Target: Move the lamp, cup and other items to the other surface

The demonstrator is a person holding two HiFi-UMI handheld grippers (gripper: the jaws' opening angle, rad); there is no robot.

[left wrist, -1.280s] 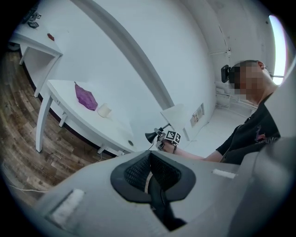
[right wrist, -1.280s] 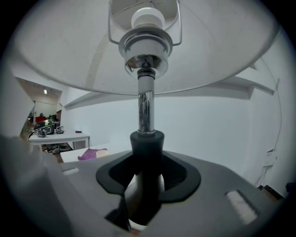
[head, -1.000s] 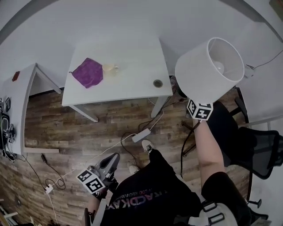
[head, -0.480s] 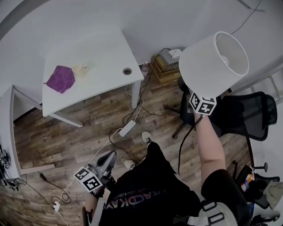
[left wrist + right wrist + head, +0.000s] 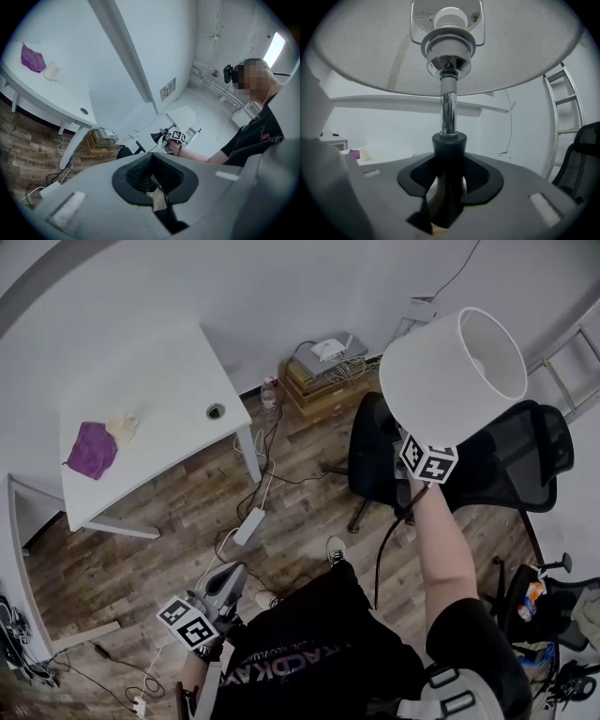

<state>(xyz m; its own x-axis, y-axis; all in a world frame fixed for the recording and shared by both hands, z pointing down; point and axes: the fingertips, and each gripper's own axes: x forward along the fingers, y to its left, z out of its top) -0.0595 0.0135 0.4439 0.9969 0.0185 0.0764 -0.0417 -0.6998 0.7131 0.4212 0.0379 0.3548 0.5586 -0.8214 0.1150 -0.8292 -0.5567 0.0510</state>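
Note:
A lamp with a white shade [image 5: 455,367] hangs in the air over a black chair, and my right gripper [image 5: 422,465] is shut on its dark stem. In the right gripper view the black lower stem [image 5: 448,154] sits between the jaws with the chrome tube and shade [image 5: 370,51] above. A purple cloth [image 5: 92,448] and a pale cup [image 5: 125,426] lie on the white table [image 5: 178,390] at the left. My left gripper [image 5: 217,594] hangs low beside the person's leg, shut and holding nothing. The left gripper view shows the cloth [image 5: 33,58], the cup [image 5: 50,71] and the lamp [image 5: 180,117] far off.
A black office chair [image 5: 534,465] stands under the lamp. Stacked boxes with a router [image 5: 323,371] sit by the wall. A power strip [image 5: 248,526] and cables lie on the wood floor. A ladder [image 5: 562,362] leans at the right.
The view has swung right: the table with cloth and cup slid to the left of the picture. The lamp travelled with my right gripper, now over the chair. The left gripper stays low.

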